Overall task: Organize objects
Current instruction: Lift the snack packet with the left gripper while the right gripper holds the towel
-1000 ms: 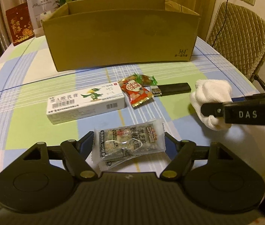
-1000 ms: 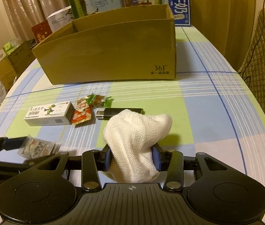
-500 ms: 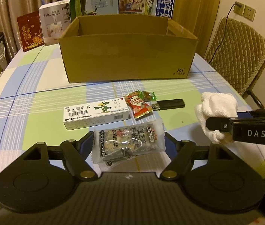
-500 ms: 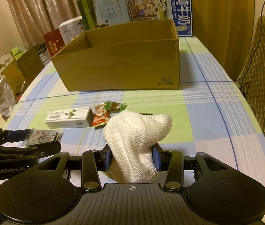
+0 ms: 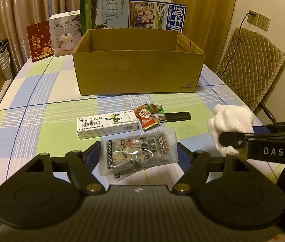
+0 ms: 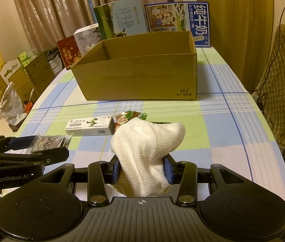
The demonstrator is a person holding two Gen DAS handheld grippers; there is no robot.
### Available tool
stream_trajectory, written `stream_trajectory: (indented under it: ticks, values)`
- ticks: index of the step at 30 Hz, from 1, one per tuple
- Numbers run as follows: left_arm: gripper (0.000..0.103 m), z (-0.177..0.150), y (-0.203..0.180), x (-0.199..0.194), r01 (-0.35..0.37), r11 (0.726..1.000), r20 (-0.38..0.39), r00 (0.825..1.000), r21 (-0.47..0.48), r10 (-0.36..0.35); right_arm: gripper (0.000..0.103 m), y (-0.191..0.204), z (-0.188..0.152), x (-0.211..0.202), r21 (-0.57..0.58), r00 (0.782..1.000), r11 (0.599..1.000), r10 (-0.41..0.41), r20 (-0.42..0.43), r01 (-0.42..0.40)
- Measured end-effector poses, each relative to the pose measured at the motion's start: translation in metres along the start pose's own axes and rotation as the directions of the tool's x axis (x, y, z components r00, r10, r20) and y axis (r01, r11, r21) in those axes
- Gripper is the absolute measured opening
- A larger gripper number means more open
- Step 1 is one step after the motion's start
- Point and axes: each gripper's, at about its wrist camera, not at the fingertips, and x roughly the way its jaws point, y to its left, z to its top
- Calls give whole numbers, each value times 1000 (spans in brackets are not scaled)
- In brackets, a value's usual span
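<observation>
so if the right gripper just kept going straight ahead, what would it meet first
Probably the front wall of the cardboard box, since the right gripper, shut on the white cloth, is held above the table. Height is hard to judge.

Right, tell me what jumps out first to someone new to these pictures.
Each gripper is already loaded: the right gripper grips a bunched white knitted cloth, and the left gripper clamps a clear plastic snack packet. Beyond them on the checked tablecloth stands a big open brown cardboard box.
</observation>
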Motion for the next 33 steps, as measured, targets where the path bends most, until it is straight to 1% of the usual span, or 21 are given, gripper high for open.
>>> stream_trajectory:
  ticks: [13,33]
  values:
    - [72,-1,-7,-12,5,1000,15,1000,10,-5,40,0,-2,-11,2,1000,1000,-6,13,6]
    - [72,-1,-13,-13,8,1000,10,1000,16,-8,40,-6,-3,-14,15,1000,1000,-6,15,6]
